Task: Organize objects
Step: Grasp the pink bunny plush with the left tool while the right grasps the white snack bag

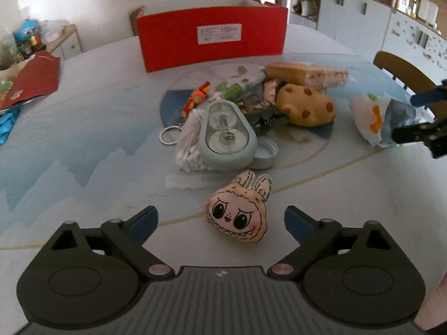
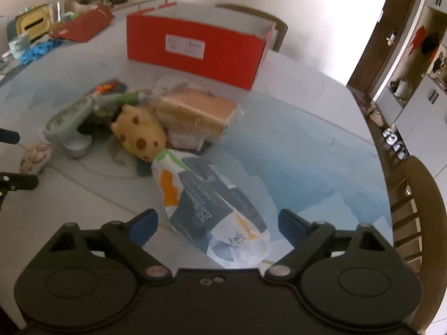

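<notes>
While items crowd the table, red box interior is hidden.

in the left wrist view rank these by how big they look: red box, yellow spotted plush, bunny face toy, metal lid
1. red box
2. yellow spotted plush and bunny face toy: alike, and the toy is nearer the camera, so unranked
3. metal lid

Daylight, soft and diffuse; wall overexposed. Shadows faint. Fisheye bending marked at edges. Right wrist view motion-blurred; left view sharper.
</notes>
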Available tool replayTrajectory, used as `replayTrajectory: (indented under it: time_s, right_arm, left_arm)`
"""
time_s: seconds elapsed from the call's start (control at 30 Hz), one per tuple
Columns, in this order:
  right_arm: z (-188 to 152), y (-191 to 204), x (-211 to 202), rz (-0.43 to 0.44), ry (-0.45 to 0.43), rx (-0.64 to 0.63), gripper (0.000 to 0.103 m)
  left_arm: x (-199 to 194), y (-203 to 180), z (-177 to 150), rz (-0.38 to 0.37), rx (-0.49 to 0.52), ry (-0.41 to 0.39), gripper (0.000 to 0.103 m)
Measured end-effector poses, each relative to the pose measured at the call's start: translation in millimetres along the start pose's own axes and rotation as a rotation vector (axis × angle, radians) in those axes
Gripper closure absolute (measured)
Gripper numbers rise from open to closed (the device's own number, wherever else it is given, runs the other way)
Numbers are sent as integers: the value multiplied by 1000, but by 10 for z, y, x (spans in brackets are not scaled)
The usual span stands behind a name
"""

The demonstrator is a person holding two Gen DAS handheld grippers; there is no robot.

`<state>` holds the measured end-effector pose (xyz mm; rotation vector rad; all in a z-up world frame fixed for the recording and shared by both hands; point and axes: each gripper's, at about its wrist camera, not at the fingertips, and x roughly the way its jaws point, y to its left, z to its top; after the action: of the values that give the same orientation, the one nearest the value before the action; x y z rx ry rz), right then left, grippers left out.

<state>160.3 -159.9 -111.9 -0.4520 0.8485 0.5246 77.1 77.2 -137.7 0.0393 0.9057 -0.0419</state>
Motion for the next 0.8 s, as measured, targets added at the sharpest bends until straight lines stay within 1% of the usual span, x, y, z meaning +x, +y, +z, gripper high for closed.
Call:
replayTrajectory:
  time_s: [0.1, 0.2, 0.3, 0.37, 0.43, 0.47, 0.53, 0.57, 0.63, 0.67, 0.7, 0.8]
  right_arm:
    - [-11, 21, 66, 6, 18, 2, 20]
    - [-23, 36, 85, 15, 24, 0, 24]
    - [-24, 46, 72, 20, 23, 3, 33]
    - [-19, 48, 58, 17, 23, 3, 40]
    - [-15, 48, 49, 15, 24, 5, 47]
    - [-20, 39, 34, 16, 24, 11, 48]
    - [-17, 32, 16, 16, 22, 25, 61]
    - [-19, 21, 2, 18, 20, 34, 63]
    - [-21, 4, -25, 24, 16, 51, 74]
    - [-24, -5, -41, 25, 12, 58, 77]
    - [-24, -18, -61, 31, 9, 68, 83]
    - [-30, -64, -134, 62, 1, 111, 86]
  left_arm:
    - [37, -21, 0, -11, 30, 9, 11]
    - [60, -47, -10, -21, 53, 9, 27]
    - [53, -70, -10, -42, 64, -4, 38]
    - [53, -82, 1, -53, 70, -9, 49]
    - [54, -80, 13, -63, 63, -7, 55]
    - [53, -79, 14, -68, 59, -5, 55]
    - [47, -81, 9, -77, 53, -2, 55]
    - [42, -86, 7, -80, 52, -1, 55]
    - [31, -95, 4, -81, 51, 0, 56]
    - [24, -100, 5, -80, 49, -2, 56]
    - [18, -106, 8, -79, 46, -4, 57]
    - [-1, -124, 19, -83, 38, -8, 57]
